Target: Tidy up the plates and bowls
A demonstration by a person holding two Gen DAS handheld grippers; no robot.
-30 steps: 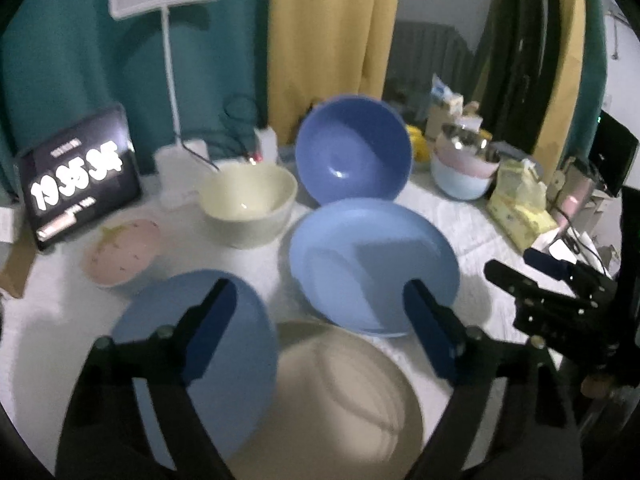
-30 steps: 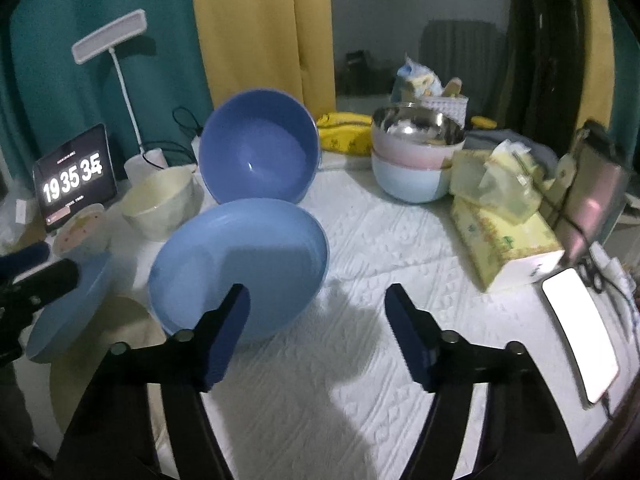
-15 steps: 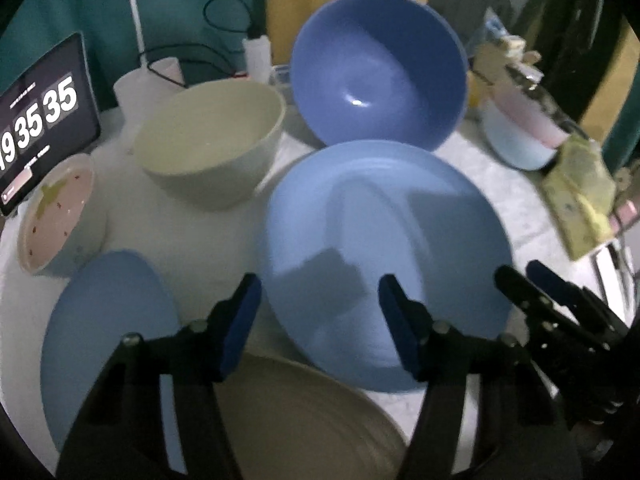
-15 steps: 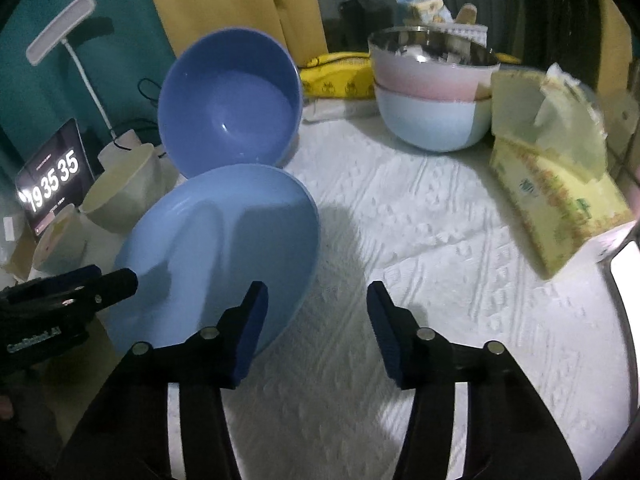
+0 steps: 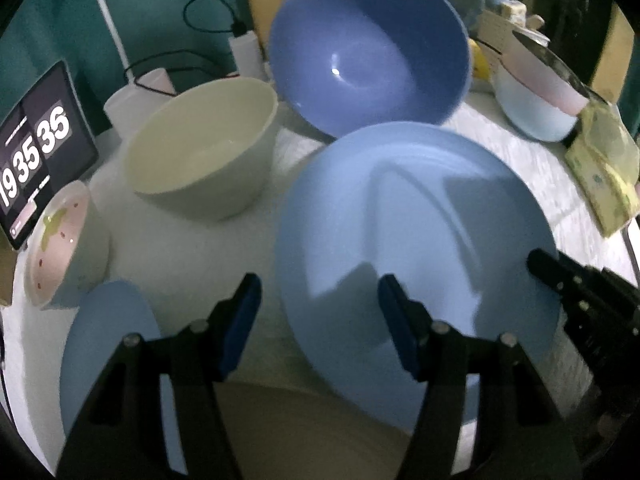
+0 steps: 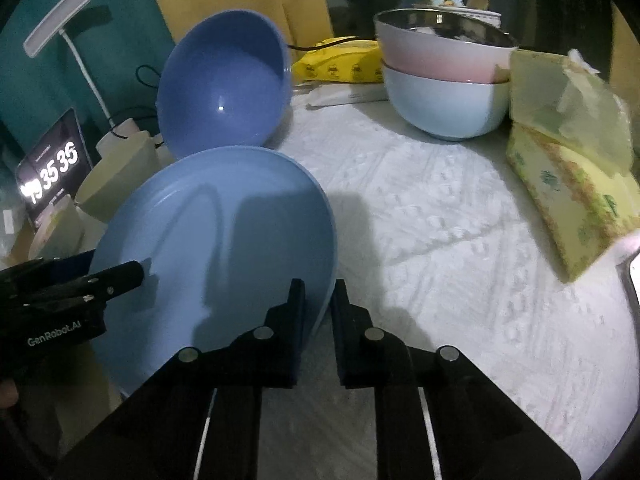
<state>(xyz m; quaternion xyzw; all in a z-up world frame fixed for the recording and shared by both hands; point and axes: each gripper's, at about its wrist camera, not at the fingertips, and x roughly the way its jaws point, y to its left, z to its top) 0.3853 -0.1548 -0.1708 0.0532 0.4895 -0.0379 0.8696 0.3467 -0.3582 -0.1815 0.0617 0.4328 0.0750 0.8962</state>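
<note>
As the right gripper (image 6: 318, 300) pinches down on the near rim of the light blue plate (image 6: 224, 236), the sorting of plates and bowls stands at the pickup of one large plate. Its jaws have just been closing and now stand narrow, one inside the rim and one outside it, with the plate's edge caught between them. Beyond those jaws and to their left the plate spreads across the white-clothed counter (image 6: 440, 240).

Over the plate's opposite side, the left gripper (image 5: 320, 320) has been narrowing to a middling gap. The plate's left edge passes between its jaws, one over the plate's inner face and the other over bare cloth, though no pad can be seen pressing.

Just past the plate from either pair of jaws a deep blue bowl (image 5: 368, 52) lies tipped on its side, a cream bowl (image 5: 204, 156) beside it. Left of the left jaws lie a smaller blue plate (image 5: 108, 344) and a small pink bowl (image 5: 60, 248); beneath them, a cream plate (image 5: 300, 428) runs under the blue plate's near edge.

The next move appears to call for a level lift, the second gripper steadying the far rim, clear of the tipped bowl, before the plate is stacked with its fellows.
</note>
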